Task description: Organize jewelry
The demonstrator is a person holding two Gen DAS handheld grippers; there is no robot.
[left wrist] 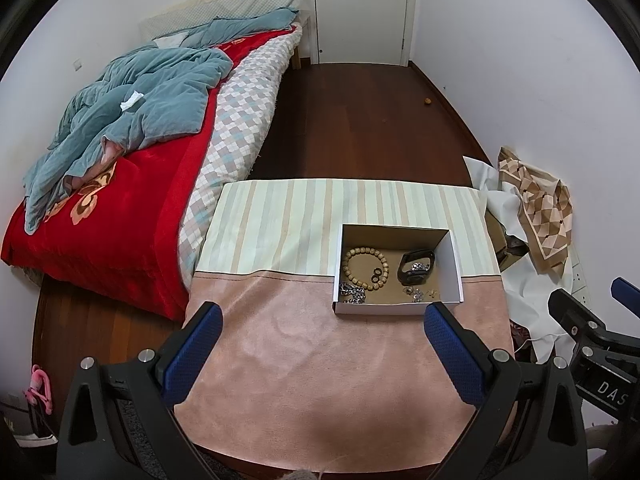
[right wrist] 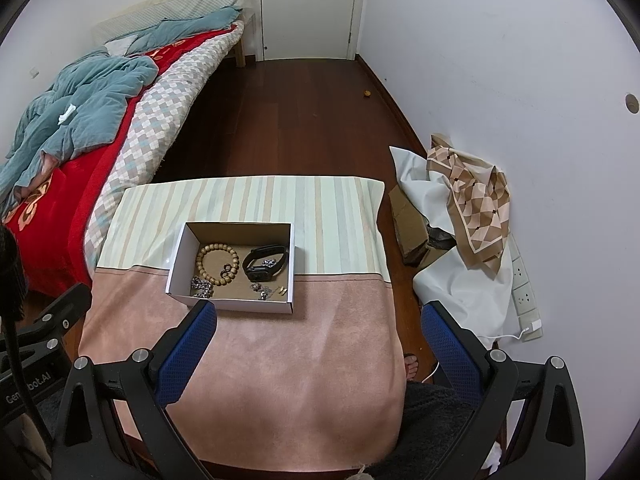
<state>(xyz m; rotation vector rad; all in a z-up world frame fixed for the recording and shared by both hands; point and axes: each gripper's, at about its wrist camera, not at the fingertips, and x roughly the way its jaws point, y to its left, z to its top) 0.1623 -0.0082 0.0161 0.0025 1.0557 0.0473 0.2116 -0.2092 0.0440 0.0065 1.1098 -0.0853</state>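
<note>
A shallow white cardboard box (left wrist: pixel 378 309) (right wrist: pixel 176 268) sits on a cloth-covered table (left wrist: pixel 300 360) (right wrist: pixel 280 360). Inside lie a wooden bead bracelet (left wrist: pixel 352 258) (right wrist: pixel 214 249), a black watch (left wrist: pixel 416 266) (right wrist: pixel 264 264), two dark rings (left wrist: pixel 376 276) (right wrist: pixel 227 270), a silver chain (left wrist: pixel 352 293) (right wrist: pixel 202 286) and small metal pieces (left wrist: pixel 418 294) (right wrist: pixel 266 292). My left gripper (left wrist: pixel 322 320) hangs open above the pink cloth, just in front of the box. My right gripper (right wrist: pixel 318 320) is open too, nearer than the box and to its right. Neither holds anything.
A bed (left wrist: pixel 132 184) (right wrist: pixel 80 152) with a red blanket and blue quilt runs along the left. At right, on the floor by the wall, lie a patterned scarf (left wrist: pixel 540 208) (right wrist: pixel 476 204), white cloth and a power strip (right wrist: pixel 524 292). Dark wooden floor leads to a door (left wrist: pixel 360 8).
</note>
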